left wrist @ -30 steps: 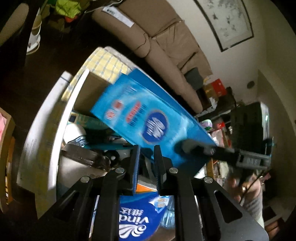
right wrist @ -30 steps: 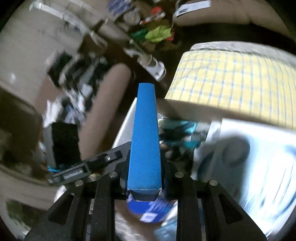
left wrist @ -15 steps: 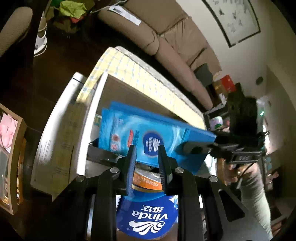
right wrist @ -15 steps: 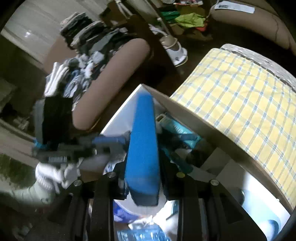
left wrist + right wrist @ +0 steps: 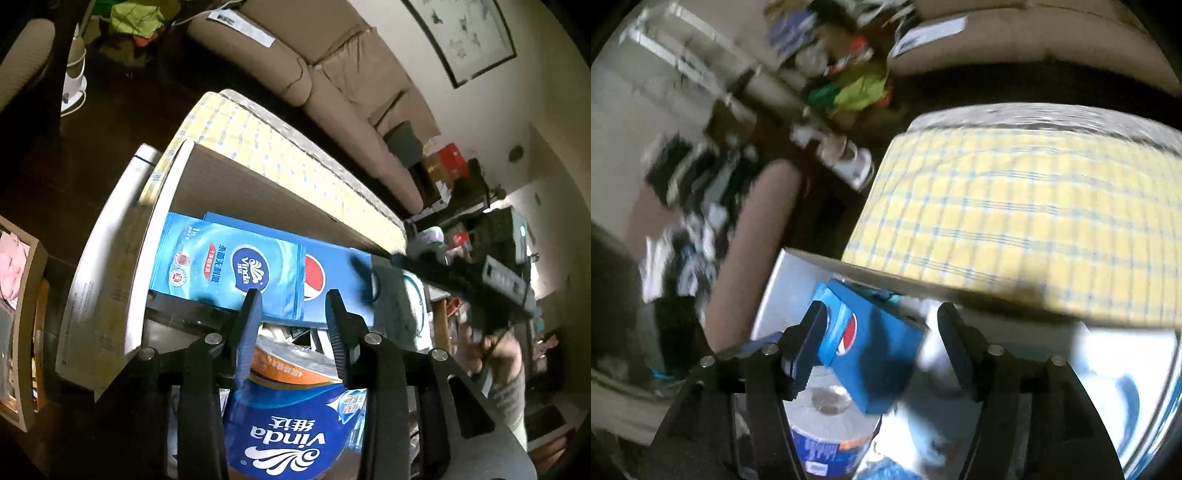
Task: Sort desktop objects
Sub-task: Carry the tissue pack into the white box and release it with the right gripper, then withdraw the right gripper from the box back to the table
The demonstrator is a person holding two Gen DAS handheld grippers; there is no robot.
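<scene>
The left hand-held gripper points down into an open cardboard box. Its jaws are opening, and nothing is clamped between them. Beyond its fingertips, a blue Vinda tissue pack lies inside the box against the far wall. It overlaps a blue Pepsi-marked box to its right. A Vinda paper roll pack sits nearer, below the jaws.

The right hand-held gripper is also opening. The Pepsi-marked box stands tilted between its fingers, close to the left finger and clear of the right one; contact at the left finger cannot be determined because of blur. A yellow checked cloth covers the surface beyond the cardboard box.
</scene>
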